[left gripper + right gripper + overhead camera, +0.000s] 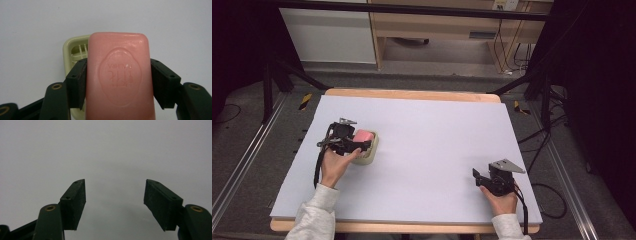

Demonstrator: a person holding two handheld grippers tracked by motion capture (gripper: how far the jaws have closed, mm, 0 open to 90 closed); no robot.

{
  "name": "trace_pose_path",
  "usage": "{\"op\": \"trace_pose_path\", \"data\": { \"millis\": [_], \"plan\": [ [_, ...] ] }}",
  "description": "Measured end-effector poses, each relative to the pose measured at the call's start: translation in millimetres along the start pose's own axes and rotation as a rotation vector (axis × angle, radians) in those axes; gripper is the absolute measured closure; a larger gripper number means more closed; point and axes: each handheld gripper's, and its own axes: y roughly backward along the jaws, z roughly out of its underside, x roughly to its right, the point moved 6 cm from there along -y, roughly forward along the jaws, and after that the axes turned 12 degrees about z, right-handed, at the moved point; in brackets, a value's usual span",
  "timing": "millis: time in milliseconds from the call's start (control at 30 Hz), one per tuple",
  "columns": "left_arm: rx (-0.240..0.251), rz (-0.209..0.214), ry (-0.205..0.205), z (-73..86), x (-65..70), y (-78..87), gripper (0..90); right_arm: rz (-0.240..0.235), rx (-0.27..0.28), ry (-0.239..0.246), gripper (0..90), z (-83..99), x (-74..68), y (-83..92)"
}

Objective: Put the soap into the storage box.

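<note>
A pink bar of soap (pixel 120 75) with an embossed oval stamp sits between the two black jaws of my left gripper (pixel 118 75), which is shut on its long sides. Behind and under it lies a pale yellow-green soap dish (pixel 72 50) with a slotted floor. From above, the left gripper (pixel 362 142) holds the soap (pixel 364 136) over the dish (pixel 368 156) at the table's left. My right gripper (pixel 115 192) stands open with nothing between its jaws, low over the mat. In the high view that right gripper (pixel 477 175) rests near the front right.
A light grey mat (pixel 437 140) covers the wooden table (pixel 412 94). Cables trail from both grippers. Beyond the far edge stand wooden furniture (pixel 437 25) and black frame legs (pixel 522 80). Loose cables lie on the floor at the right.
</note>
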Motion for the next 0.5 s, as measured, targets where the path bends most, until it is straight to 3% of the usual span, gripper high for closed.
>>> {"op": "trace_pose_path", "data": {
  "millis": [500],
  "plan": [
    [-0.005,-0.031,0.015,0.4,-12.6,-12.9,37.1,0.001,-0.002,0.002,34.3,0.0,-0.1,-0.7]
  ]
}}
